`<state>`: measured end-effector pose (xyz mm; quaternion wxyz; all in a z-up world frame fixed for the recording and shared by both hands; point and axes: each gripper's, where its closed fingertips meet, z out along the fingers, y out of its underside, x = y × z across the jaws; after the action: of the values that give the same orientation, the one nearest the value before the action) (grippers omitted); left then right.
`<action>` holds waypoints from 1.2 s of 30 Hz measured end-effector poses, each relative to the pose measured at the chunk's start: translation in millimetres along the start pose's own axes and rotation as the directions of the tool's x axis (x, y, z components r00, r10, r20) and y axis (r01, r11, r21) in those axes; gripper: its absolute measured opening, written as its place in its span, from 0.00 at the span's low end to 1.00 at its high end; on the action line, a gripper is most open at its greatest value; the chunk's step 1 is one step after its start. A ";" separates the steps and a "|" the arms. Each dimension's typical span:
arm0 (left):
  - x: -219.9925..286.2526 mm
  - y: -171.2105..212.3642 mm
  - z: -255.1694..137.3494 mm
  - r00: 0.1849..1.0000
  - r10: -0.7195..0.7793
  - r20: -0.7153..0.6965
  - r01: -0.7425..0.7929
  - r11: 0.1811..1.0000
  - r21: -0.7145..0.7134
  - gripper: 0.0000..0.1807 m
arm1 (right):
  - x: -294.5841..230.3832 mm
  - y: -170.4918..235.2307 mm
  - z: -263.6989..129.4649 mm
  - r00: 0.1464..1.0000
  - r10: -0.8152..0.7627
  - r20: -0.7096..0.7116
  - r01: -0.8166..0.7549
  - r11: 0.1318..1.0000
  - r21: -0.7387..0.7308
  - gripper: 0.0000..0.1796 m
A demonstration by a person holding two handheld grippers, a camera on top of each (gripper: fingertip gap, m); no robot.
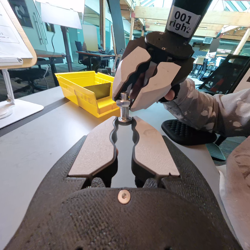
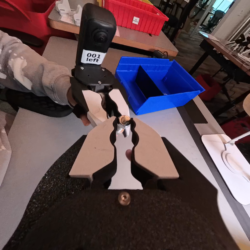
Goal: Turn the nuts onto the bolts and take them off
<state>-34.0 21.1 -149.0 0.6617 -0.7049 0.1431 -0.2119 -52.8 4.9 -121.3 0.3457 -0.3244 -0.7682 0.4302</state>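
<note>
A silver bolt stands upright with its hex head down, just above the grey table. My left gripper is shut on the bolt's head. A silver nut sits on the thread near the top of the bolt. My right gripper comes down from above and is shut on the nut. In the right wrist view, my right gripper flanks the bolt's threaded end, with the nut just beyond. The left gripper's fingers reach in from behind.
A yellow bin stands behind the bolt. A blue bin with a divider sits on the table. A red bin is on a farther table. A white stand base lies at the table's edge. A black chair armrest is close by. Left and right tips are no more than a few centimetres apart.
</note>
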 end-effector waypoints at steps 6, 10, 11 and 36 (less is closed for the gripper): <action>-2.4 -26.6 -12.8 0.999 0.023 0.049 -0.031 0.983 0.182 0.11 | 2.6 -22.2 -1.6 0.967 0.231 0.105 -0.249 0.944 0.219 0.17; -0.5 -39.2 -21.3 0.999 0.030 0.043 -0.040 0.965 0.260 0.11 | 19.6 -26.3 -7.5 0.942 0.325 0.089 -0.336 0.887 0.317 0.02; -0.5 -42.0 -23.4 0.998 0.034 0.043 -0.045 0.963 0.267 0.11 | 31.3 -25.5 -13.4 0.935 0.351 0.053 -0.346 0.869 0.353 0.00; -25.4 -49.7 -14.4 0.981 0.030 0.190 -0.081 0.961 0.266 0.10 | 56.6 -32.1 -25.6 0.931 0.345 -0.119 -0.271 0.872 0.407 0.06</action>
<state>-67.0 24.9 -102.0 0.7684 -0.6193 0.0705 -0.1450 -69.7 47.6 -68.6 0.3999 -0.4080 -0.5712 0.5894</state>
